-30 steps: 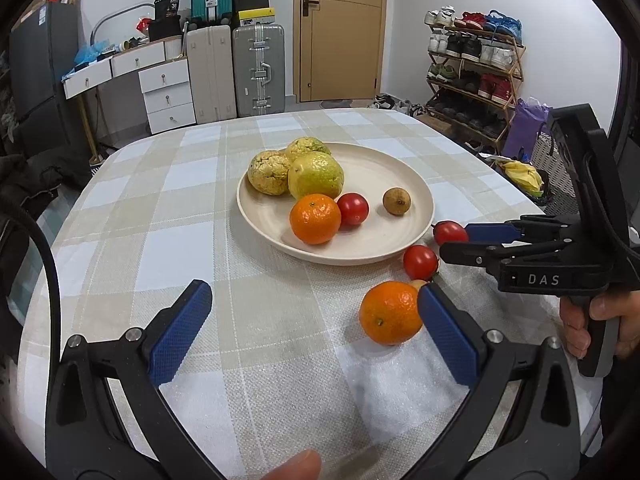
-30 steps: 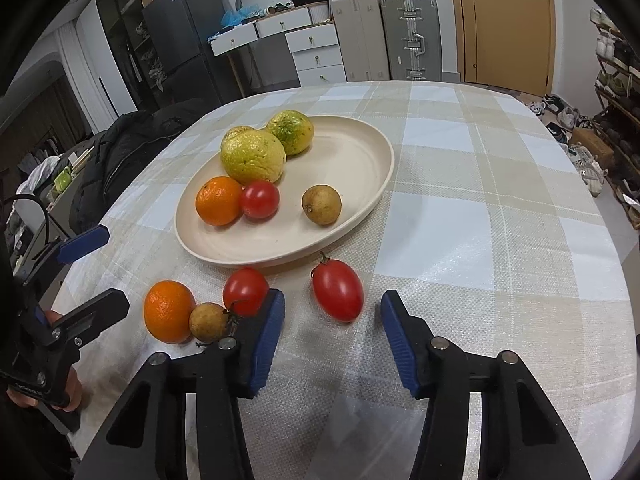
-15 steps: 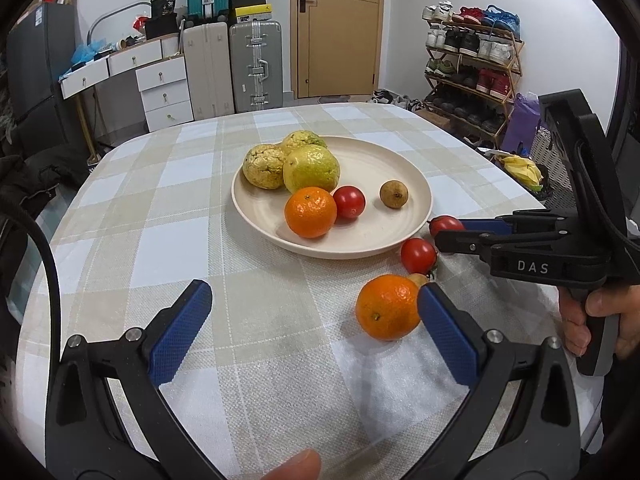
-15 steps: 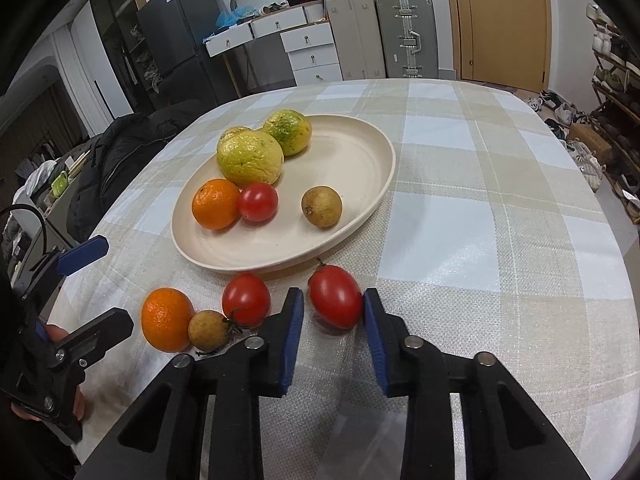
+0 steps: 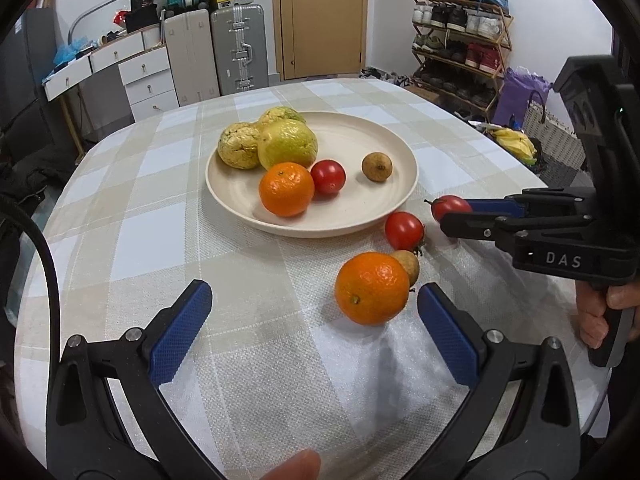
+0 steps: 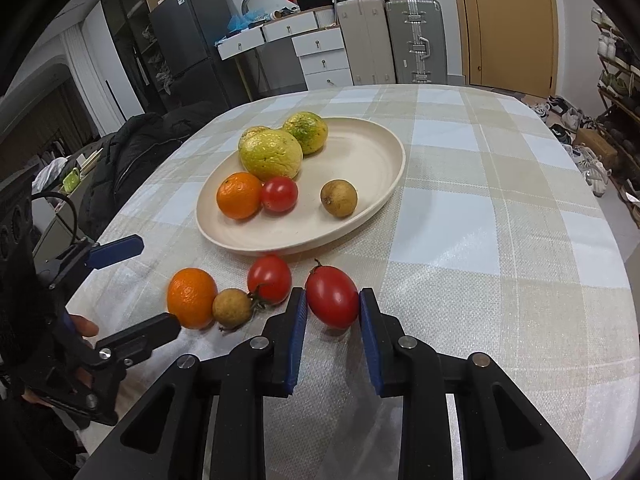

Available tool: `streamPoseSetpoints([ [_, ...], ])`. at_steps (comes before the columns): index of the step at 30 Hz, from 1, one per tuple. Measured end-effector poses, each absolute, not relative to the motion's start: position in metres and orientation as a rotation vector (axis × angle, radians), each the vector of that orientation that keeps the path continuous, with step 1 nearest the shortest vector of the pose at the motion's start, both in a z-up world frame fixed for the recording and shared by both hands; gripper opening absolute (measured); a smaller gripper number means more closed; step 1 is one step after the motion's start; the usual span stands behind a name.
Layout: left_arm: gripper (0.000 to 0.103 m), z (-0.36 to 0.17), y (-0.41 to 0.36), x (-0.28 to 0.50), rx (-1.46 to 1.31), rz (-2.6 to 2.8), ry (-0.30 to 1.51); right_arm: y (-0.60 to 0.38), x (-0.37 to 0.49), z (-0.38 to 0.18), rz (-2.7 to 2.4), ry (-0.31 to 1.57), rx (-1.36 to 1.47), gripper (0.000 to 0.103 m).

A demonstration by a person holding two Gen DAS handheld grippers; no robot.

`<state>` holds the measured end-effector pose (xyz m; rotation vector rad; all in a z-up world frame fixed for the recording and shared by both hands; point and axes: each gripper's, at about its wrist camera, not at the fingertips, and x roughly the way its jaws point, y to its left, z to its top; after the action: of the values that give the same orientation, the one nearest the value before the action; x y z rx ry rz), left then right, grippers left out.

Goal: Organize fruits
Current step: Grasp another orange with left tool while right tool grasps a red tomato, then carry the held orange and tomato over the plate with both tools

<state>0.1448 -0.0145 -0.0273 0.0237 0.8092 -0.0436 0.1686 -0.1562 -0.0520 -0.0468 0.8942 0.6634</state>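
Note:
A cream plate (image 5: 384, 136) (image 6: 380, 148) holds three yellow-green citrus fruits, an orange (image 5: 286, 189), a round tomato (image 5: 328, 176) and a brown longan (image 5: 376, 166). On the cloth in front of it lie an orange (image 5: 371, 288) (image 6: 191, 297), a longan (image 6: 232, 307), a round tomato (image 5: 404, 230) (image 6: 269, 278) and an oval tomato (image 6: 332, 297) (image 5: 450, 206). My right gripper (image 6: 333, 322) is shut on the oval tomato, low at the cloth. My left gripper (image 5: 314, 330) is open, its right pad beside the loose orange.
The round table has a checked cloth (image 6: 480, 220). Behind it stand suitcases (image 5: 236, 48), white drawers and a door. A shoe rack (image 5: 460, 40) and baskets stand at the right. A dark jacket (image 6: 132, 168) lies off the left edge.
My right gripper has closed from wide open onto the oval tomato. The left gripper stayed open and shifted slightly relative to the loose orange.

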Motion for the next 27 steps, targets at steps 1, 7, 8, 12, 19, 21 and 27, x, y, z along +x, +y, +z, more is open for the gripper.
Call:
streamPoseSetpoints([
  [1,0.103,-0.0283,-0.0159,0.1457,0.031,-0.044,0.815,-0.1563,0.169,-0.052,0.663,0.893,-0.045,0.027],
  [7,0.094,-0.0305,-0.0178,0.1495,0.023,-0.077,0.828,-0.156,0.167,-0.0487,0.672,0.886,-0.041,0.027],
  [8,0.089,-0.0312,-0.0184,0.1506,0.019,-0.086,0.834,-0.1564,0.1666,-0.048,0.673,0.884,-0.04,0.027],
  [12,0.072,-0.0348,-0.0201,0.1547,0.007,-0.127,0.861,-0.1568,0.1652,-0.0454,0.678,0.878,-0.038,0.027],
  [19,0.038,-0.0352,-0.0214,0.1526,-0.055,-0.227,0.86,-0.1565,0.1652,-0.0451,0.683,0.877,-0.038,0.027],
  [21,0.038,-0.0346,-0.0223,0.152,-0.055,-0.227,0.856,-0.1571,0.1648,-0.0442,0.683,0.874,-0.037,0.027],
  [27,0.037,-0.0309,-0.0162,0.1504,-0.083,-0.218,0.832,-0.1583,0.1632,-0.0421,0.685,0.866,-0.034,0.027],
])
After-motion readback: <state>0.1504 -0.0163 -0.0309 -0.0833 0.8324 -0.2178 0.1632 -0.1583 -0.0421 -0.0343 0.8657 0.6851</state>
